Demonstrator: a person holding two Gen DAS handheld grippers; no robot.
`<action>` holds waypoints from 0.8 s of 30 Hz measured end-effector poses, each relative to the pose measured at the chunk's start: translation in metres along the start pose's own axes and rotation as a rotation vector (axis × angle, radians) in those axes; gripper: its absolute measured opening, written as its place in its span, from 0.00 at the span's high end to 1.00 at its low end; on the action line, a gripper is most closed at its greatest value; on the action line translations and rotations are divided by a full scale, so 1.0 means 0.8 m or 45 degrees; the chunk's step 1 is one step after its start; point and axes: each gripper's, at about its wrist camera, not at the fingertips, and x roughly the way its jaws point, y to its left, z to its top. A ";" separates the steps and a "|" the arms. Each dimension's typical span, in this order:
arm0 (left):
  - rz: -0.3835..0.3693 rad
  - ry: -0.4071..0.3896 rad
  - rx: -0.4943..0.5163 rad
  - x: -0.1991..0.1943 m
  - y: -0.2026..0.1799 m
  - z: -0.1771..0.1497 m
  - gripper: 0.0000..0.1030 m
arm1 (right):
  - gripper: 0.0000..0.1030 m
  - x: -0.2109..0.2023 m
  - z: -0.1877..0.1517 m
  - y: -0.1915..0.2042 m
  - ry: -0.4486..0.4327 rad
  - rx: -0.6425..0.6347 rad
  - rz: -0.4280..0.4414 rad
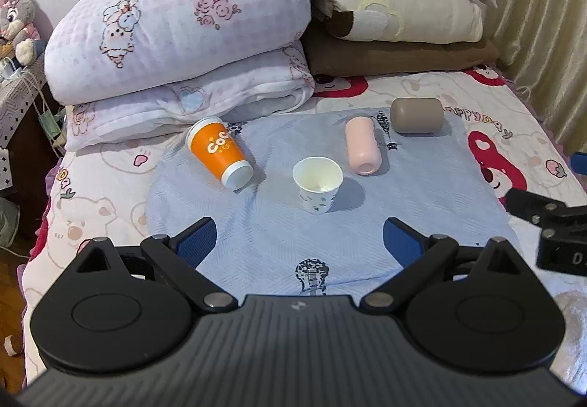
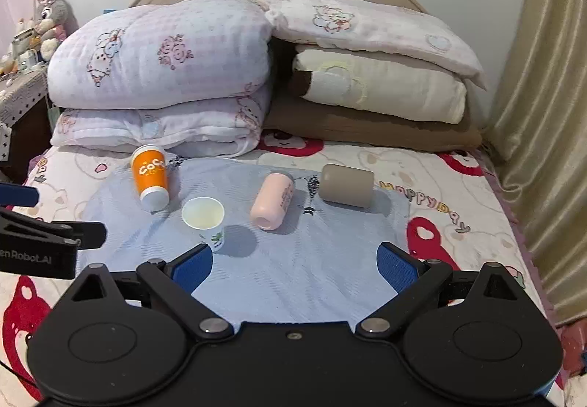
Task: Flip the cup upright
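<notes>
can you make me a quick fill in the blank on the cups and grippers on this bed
1. The only cup standing upright is the ____ paper cup.
2. The orange cup lies on its ____.
3. The pink cup lies between the white cup and the ____ cup.
4. The left gripper and right gripper are both ____.

Missing words: white; side; grey; open

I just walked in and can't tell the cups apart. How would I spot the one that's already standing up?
Look at the pale blue cloth spread on the bed, below the stacked quilts. Near its middle stands the small white paper cup, mouth open upward. The orange cup, pink cup and grey-brown cup around it all lie on their sides.
</notes>
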 end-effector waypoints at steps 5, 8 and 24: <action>0.022 -0.009 -0.061 -0.002 0.011 0.000 0.04 | 0.05 -0.008 -0.001 -0.006 -0.014 0.061 -0.022; 0.031 -0.013 -0.084 -0.003 0.015 0.000 0.04 | 0.05 -0.012 -0.003 -0.007 -0.015 0.074 -0.014; 0.053 -0.023 -0.099 -0.010 0.013 -0.007 0.04 | 0.05 -0.037 -0.013 -0.008 -0.066 0.090 -0.065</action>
